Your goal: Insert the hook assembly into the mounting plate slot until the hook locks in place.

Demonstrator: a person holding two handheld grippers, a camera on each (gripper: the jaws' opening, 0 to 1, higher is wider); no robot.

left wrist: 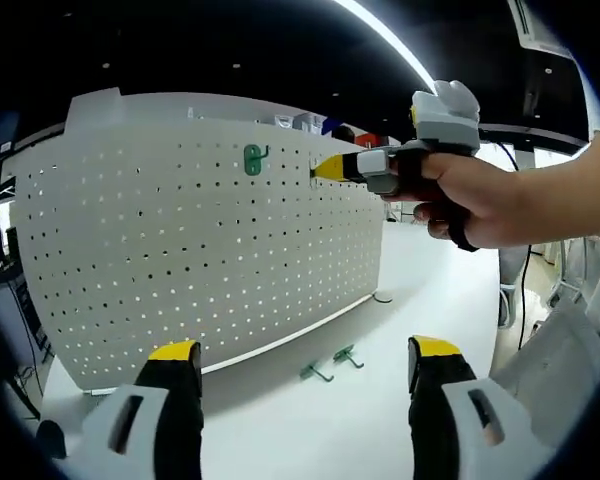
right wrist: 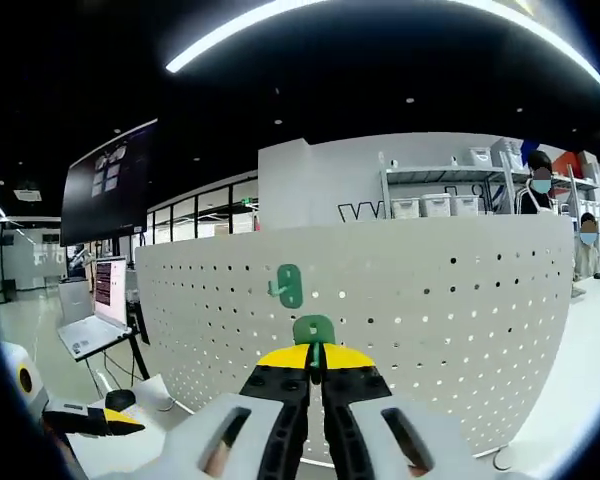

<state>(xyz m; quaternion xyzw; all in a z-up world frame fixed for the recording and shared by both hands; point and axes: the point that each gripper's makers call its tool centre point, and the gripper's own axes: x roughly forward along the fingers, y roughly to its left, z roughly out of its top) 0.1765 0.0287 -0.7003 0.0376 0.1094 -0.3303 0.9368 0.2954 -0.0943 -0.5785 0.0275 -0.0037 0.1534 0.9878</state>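
dark ceiling point(right wrist: 280, 90), light strip point(right wrist: 230, 35)

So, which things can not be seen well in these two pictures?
- Right gripper view: the held green hook is mostly hidden behind the right tongs; whether it has entered the pegboard cannot be told.
- Left gripper view: the two spare hooks on the table are too small for detail.

The pegboard point(left wrist: 200, 250) looks like matt white painted sheet, smooth between its holes. The green hooks point(left wrist: 317, 373) look plastic-coated, lying on a smooth, faintly glossy white table point(left wrist: 380, 420).
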